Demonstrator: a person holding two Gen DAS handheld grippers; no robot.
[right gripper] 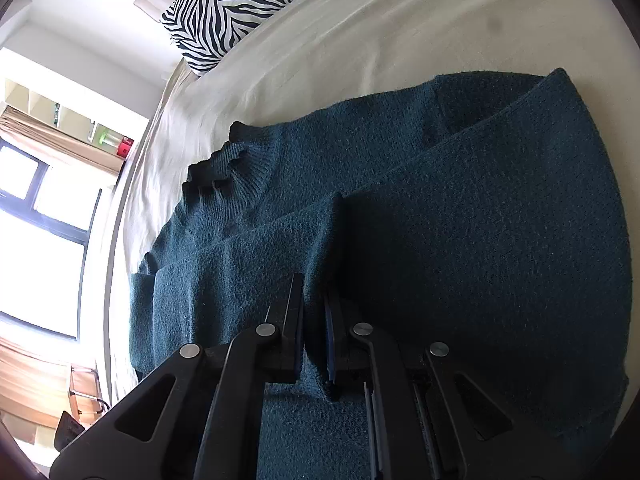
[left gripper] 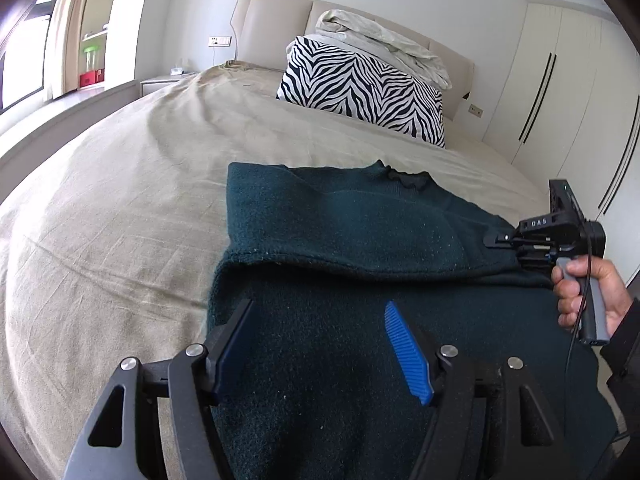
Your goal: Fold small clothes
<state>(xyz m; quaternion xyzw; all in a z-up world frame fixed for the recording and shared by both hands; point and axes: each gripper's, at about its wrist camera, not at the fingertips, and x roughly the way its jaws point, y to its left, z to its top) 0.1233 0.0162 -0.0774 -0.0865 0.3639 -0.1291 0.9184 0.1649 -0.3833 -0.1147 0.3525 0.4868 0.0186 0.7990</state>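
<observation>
The left gripper hangs over the near part of a dark teal knitted sweater, its jaws standing wide apart with the blue ribbed pad of one finger turned to the camera. Nothing sits pinched between them; the knit only lies beneath, filling the gap and spreading away toward the top of the frame. Just beyond the fingertips a folded edge of the sweater runs across, and past it the ribbed collar lies at the garment's far side.

The right gripper is closed tight on the same sweater, a raised ridge of the fabric caught between its two fingers. In the left wrist view this gripper meets the cloth at its right edge, held by the person's hand around the grey handle.

The sweater rests on a bed covered by a beige sheet, which lies bare to the left of the garment. Farther back a zebra-striped pillow leans against the padded headboard with a crumpled pale blanket on top. White wardrobe doors stand to the right.
</observation>
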